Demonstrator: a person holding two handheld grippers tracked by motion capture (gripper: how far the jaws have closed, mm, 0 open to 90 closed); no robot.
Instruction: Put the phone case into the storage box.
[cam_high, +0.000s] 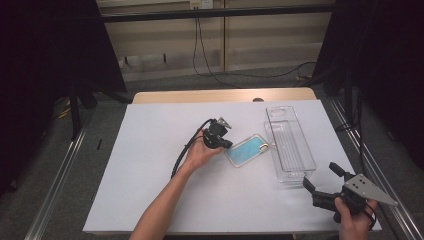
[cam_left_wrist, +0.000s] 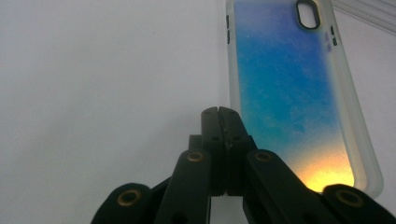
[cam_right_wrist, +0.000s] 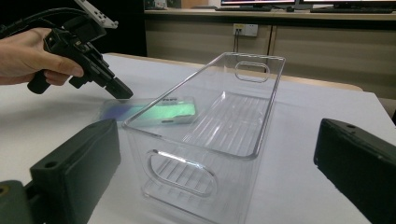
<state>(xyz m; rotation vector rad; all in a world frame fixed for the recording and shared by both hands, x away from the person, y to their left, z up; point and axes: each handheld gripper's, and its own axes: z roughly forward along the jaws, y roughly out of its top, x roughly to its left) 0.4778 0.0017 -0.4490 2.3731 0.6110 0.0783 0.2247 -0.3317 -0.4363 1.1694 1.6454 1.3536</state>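
A blue-to-orange phone case (cam_high: 247, 150) with a translucent rim lies flat on the white table, just left of a clear plastic bin (cam_high: 289, 142). My left gripper (cam_high: 228, 144) is shut with nothing in it, and its tips rest at the case's near-left edge. In the left gripper view the closed gripper (cam_left_wrist: 218, 111) sits beside the case (cam_left_wrist: 289, 84). My right gripper (cam_high: 322, 176) is open near the table's front right corner. In the right gripper view it (cam_right_wrist: 217, 135) faces the short end of the bin (cam_right_wrist: 205, 140). Beyond lie the case (cam_right_wrist: 154, 112) and the left gripper (cam_right_wrist: 122, 92).
The white table top (cam_high: 150, 165) extends to the left and front. The bin holds nothing and has cut-out handles at both ends. A cable trails from the left gripper along the forearm. Dark stands and floor rails flank the table.
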